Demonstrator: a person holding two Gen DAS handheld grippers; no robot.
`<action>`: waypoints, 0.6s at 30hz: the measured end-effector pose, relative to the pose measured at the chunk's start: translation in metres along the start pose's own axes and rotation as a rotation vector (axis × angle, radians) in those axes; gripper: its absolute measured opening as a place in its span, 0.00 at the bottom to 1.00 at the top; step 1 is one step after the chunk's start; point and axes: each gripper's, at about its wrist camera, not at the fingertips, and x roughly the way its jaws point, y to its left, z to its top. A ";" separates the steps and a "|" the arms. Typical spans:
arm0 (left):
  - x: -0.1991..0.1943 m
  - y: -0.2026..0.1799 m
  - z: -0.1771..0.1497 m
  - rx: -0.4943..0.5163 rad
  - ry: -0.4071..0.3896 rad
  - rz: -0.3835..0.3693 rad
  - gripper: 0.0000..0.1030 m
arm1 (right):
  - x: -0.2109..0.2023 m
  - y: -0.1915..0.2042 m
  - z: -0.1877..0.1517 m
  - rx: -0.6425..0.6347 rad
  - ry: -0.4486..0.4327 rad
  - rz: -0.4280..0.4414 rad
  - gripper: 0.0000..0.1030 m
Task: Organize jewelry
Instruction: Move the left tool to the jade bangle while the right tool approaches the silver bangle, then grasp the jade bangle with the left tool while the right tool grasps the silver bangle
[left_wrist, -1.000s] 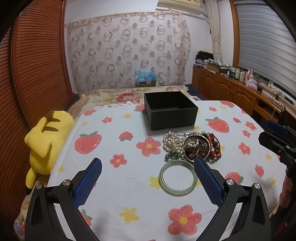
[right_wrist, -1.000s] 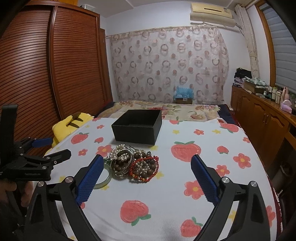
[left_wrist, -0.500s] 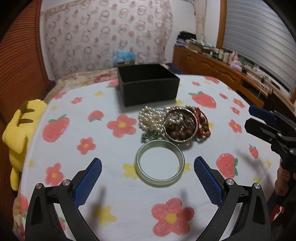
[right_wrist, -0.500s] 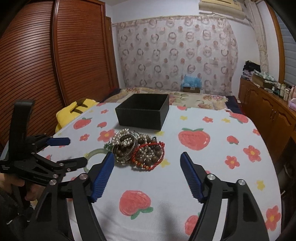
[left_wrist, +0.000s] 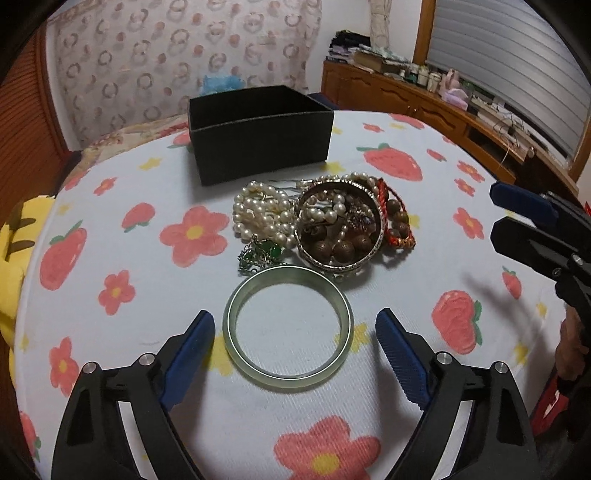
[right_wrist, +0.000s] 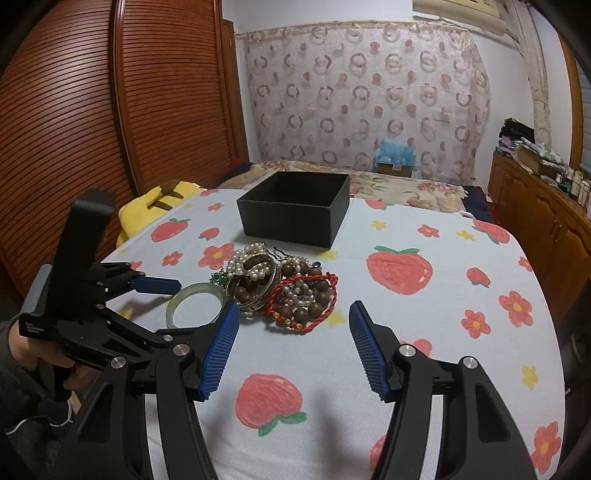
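On a strawberry-print cloth, an open black box (left_wrist: 258, 133) is sitting empty, so sorting is only beginning. Just in front of the box, a jewelry pile (left_wrist: 325, 221) is lying untouched, a green bangle (left_wrist: 288, 326) nearest. The left gripper (left_wrist: 295, 343) is closing around the bangle, not yet touching; the right gripper (right_wrist: 293, 343) is closing, holding nothing.
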 end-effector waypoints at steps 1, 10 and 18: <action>0.000 -0.001 0.000 0.003 -0.001 0.006 0.82 | 0.002 0.000 0.001 -0.006 0.005 0.003 0.59; -0.007 0.005 -0.006 0.016 -0.019 0.027 0.67 | 0.024 0.011 0.013 -0.085 0.061 0.030 0.43; -0.025 0.014 -0.013 -0.033 -0.089 0.030 0.67 | 0.060 0.022 0.031 -0.142 0.119 0.039 0.16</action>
